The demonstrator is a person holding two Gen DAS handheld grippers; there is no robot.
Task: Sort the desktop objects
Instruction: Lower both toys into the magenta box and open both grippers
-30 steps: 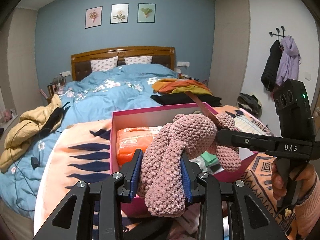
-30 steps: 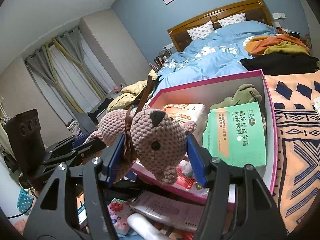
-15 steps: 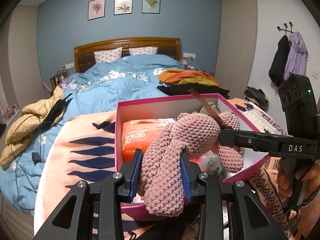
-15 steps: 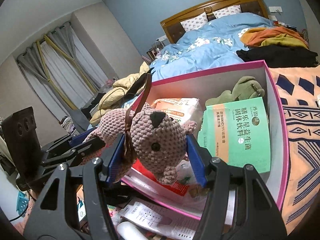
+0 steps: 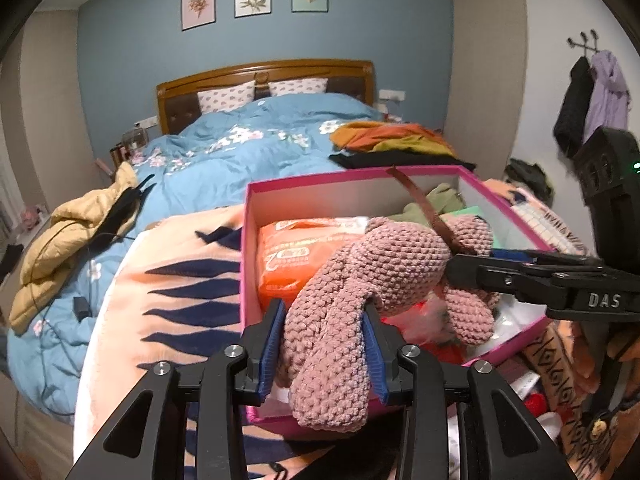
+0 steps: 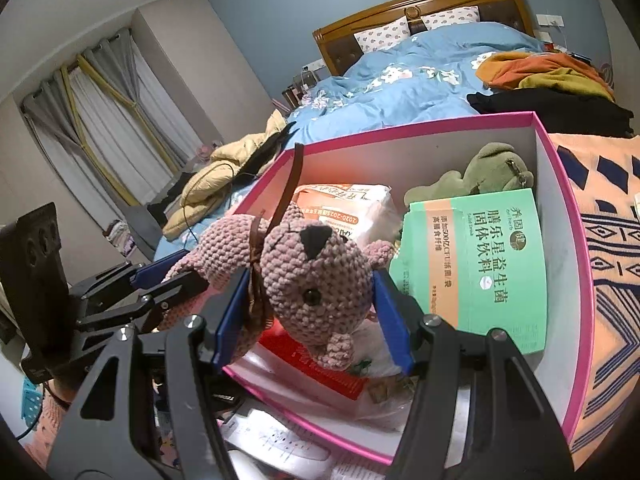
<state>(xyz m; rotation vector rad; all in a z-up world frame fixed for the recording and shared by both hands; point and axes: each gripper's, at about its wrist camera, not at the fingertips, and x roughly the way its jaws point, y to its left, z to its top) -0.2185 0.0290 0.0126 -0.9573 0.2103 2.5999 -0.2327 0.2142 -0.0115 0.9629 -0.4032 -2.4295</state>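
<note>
The pink crocheted bear (image 5: pixel 372 276) is held over the open pink box (image 6: pixel 576 280), centre frame in both views. Its legs are pinched in the left claw (image 5: pixel 324 352), whose jaws have just been eased slightly apart, the yarn still between the blue pads. Its head (image 6: pixel 316 280) is clenched in the right claw (image 6: pixel 312 320). The toy's long axis is stretched claw to claw, directly above the orange packet (image 5: pixel 288 264) and green carton (image 6: pixel 476 264). Soft, knobbly yarn; it should sag when released.

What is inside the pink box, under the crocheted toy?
Inside the pink box lie an orange-white packet, a green plush toy, a green carton and a red pack. The crocheted toy covers whatever lies directly beneath it.
</note>
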